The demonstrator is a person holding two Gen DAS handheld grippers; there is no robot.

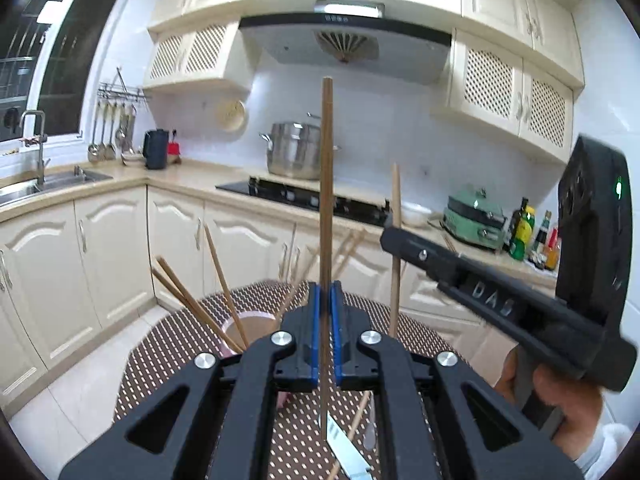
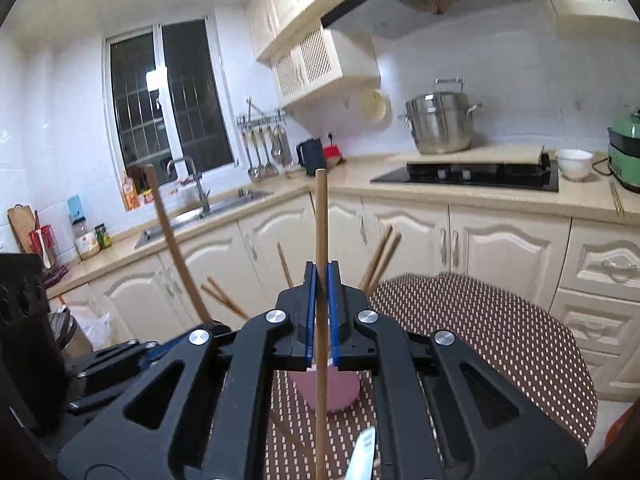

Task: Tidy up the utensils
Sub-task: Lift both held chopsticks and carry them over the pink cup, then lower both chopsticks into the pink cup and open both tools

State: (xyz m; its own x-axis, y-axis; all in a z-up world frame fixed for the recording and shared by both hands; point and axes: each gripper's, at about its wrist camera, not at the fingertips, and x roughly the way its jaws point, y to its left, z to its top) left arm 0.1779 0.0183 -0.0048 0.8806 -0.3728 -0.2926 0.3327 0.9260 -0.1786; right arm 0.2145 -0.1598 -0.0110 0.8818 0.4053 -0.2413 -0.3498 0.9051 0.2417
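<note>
My left gripper [image 1: 326, 312] is shut on a brown chopstick [image 1: 327, 184] that stands upright above the table. My right gripper [image 2: 322, 300] is shut on a second chopstick [image 2: 321, 232], also upright; it also shows in the left wrist view [image 1: 396, 248] with the right gripper's body [image 1: 480, 288] at the right. A pink cup [image 2: 340, 390] holding several chopsticks [image 1: 224, 276] stands on the dotted brown mat just beyond both grippers. The left-held chopstick shows in the right wrist view [image 2: 176, 252] at the left. A knife blade [image 1: 344, 452] and a loose chopstick [image 1: 356, 424] lie on the mat below.
The round table has a brown dotted mat [image 2: 500, 340]. Cream cabinets [image 1: 116, 248] run behind it, with a sink [image 1: 52, 180], a black hob [image 2: 472, 176], a steel pot [image 2: 440, 124], a white bowl [image 2: 574, 162] and a green appliance [image 1: 474, 216] on the counter.
</note>
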